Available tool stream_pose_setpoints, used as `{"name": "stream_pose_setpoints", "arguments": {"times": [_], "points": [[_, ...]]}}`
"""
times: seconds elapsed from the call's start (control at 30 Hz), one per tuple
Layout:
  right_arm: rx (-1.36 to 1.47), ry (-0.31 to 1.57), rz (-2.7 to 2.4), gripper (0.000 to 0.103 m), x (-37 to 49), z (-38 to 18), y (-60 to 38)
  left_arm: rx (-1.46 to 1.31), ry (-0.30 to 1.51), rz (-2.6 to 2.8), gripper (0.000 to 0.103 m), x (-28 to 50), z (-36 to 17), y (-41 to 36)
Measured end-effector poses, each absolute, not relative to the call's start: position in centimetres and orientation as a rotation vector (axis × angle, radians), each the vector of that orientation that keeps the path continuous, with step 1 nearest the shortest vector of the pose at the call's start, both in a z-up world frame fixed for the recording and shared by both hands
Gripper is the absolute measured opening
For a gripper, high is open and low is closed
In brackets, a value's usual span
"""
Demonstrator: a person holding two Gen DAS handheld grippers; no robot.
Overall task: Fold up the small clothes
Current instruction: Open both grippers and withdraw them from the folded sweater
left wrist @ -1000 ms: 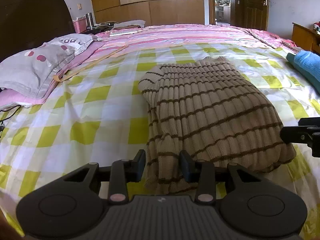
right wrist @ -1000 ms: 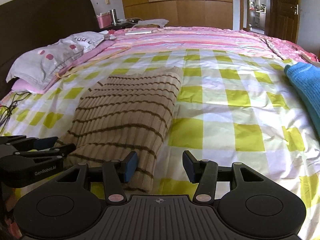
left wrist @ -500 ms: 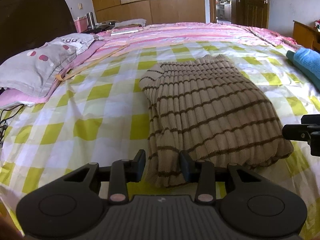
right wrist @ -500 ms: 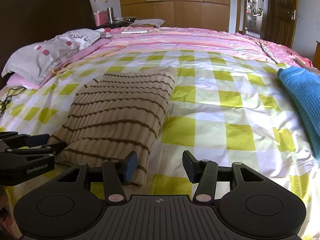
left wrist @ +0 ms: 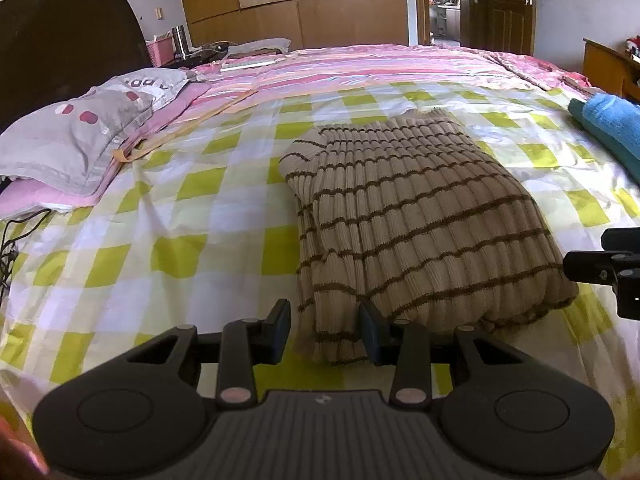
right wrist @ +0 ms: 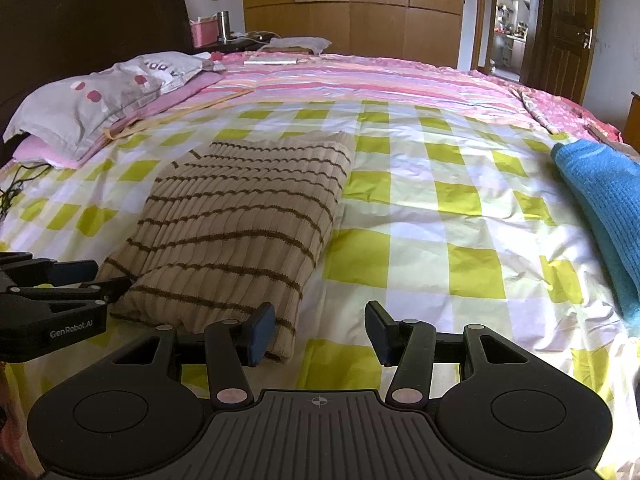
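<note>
A folded beige sweater with brown stripes (left wrist: 416, 216) lies on the yellow-checked bed sheet (left wrist: 168, 248); it also shows in the right wrist view (right wrist: 240, 216). My left gripper (left wrist: 325, 330) is open, and the sweater's near left corner lies in the gap between its pads. My right gripper (right wrist: 318, 332) is open and empty, just off the sweater's near right corner, with its left pad (right wrist: 258, 332) in front of the edge. Each gripper shows at the side of the other's view, the right one (left wrist: 604, 268) and the left one (right wrist: 56, 296).
A blue knitted garment (right wrist: 600, 200) lies at the right of the bed. A grey pillow (left wrist: 80, 136) on pink bedding lies at the left by the dark headboard (left wrist: 60, 48). A pink striped quilt (left wrist: 380, 68) covers the far half. Wardrobes and a door stand behind.
Both grippers have drawn back toward the near bed edge, so the sweater sits farther from the pads. The sweater has not moved. Both stay open.
</note>
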State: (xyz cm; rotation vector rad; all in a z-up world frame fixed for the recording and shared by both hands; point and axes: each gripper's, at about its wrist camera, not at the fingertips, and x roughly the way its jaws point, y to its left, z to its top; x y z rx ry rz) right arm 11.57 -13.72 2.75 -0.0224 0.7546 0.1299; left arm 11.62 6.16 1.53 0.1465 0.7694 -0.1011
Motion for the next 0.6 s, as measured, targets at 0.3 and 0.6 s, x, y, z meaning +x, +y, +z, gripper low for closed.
{"name": "stream_pose_setpoints", "arguments": {"times": [0.3, 0.6], "points": [[-0.050, 0.740, 0.137, 0.050, 10.6, 2.9, -12.9, 0.165, 0.764, -0.115, 0.045, 10.1, 1.9, 5.6], [-0.057, 0.746, 0.146, 0.050, 9.8, 2.6, -12.6, 0.165, 0.778, -0.120, 0.050, 9.1, 1.5, 5.2]]}}
